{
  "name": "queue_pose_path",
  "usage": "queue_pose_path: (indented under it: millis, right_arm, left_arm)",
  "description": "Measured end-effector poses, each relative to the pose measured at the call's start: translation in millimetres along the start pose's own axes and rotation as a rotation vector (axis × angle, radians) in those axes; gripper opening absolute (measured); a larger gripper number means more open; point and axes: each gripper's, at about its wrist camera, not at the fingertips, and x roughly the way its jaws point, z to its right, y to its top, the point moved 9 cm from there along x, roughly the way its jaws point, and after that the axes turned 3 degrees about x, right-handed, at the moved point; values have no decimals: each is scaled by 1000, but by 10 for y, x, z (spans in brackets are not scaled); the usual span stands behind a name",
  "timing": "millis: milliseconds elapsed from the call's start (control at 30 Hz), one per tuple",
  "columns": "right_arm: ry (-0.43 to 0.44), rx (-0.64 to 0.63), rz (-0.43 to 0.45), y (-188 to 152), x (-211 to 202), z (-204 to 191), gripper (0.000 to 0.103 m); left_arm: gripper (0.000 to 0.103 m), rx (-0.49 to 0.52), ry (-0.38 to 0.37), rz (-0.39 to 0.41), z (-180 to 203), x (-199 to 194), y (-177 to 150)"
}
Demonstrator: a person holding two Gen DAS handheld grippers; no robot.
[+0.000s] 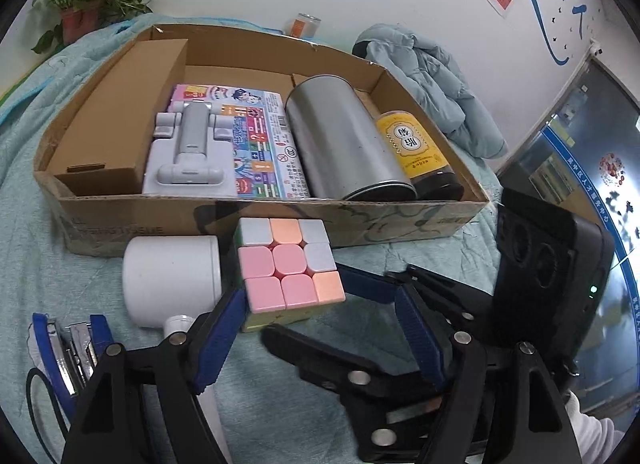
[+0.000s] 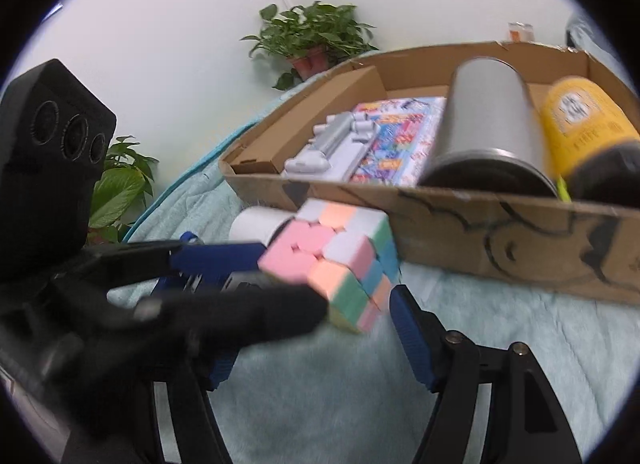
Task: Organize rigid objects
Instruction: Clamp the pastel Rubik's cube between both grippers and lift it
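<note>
Jaws of both grippers angled downward (crossing) around puzzle cube (image 1: 290, 270)

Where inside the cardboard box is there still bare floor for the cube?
Bare floor shows at the back of the cardboard box, between the brown carton and the silver canister, behind the colourful game box. The front row, canister against yellow-labelled jar, is packed.

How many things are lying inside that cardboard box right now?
5: a brown carton at the left, a colourful flat box with a grey holder on top, a metal tin, and a yellow-labelled jar at the right. Smaller things may be hidden.
</note>
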Motion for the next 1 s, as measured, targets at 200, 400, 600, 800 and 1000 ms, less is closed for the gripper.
queue_pose_path:
  millis: [200,400,600,800,1000]
  right_arm:
    - [0,-20,1,20,11,10,72]
    - [-12,-6,3,-212,-315,-121,72]
    - [9,-45,-10,-450,-562,-224,72]
    - [-27,-37,-40,-407,-442,-21,72]
    - [-55,-46,-52,-370,-284,-30,67]
  left_arm:
    - [76,-6,-40,-15,82,-13,-35]
    - [76,16,-67,-62,352,-136,-352]
    - [76,-62,-84,-63,330,-206,-527]
    - [76,-116,-41,-38,97,-87,-358]
    - [63,-89,-19,-44,82,131,-272]
